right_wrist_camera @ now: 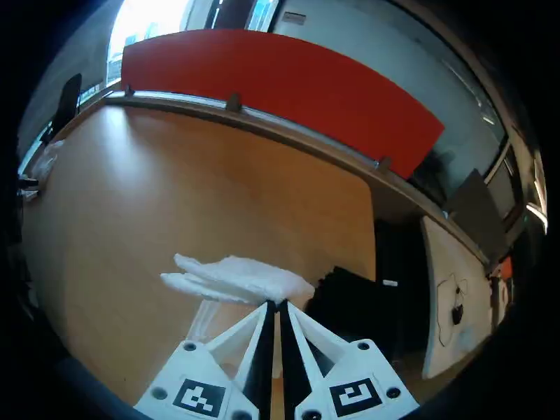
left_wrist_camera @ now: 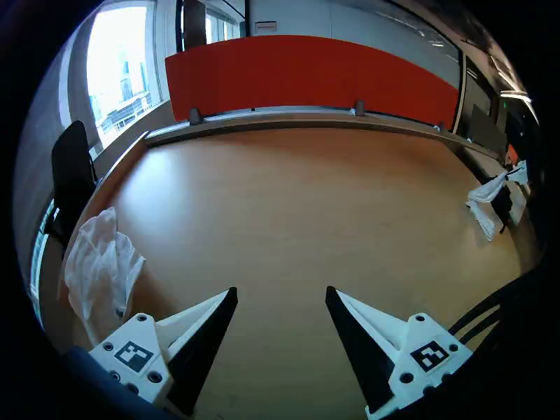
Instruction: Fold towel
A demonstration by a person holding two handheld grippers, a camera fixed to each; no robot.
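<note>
At six o'clock in the left gripper view I see my left gripper (left_wrist_camera: 280,292) spread wide, released, with nothing between its fingers, above the bare wooden table (left_wrist_camera: 294,203). Off at eight o'clock lies a crumpled white sheet (left_wrist_camera: 101,269) near the table's edge. Far out at three o'clock sits my right gripper (left_wrist_camera: 502,199), with the white towel (left_wrist_camera: 484,192) draped from it. Switching to the right gripper view, its fingers are clenched on the towel's near edge, the cloth bunched just past the tips toward eleven o'clock. A red partition (left_wrist_camera: 301,73) lines the table's far side.
</note>
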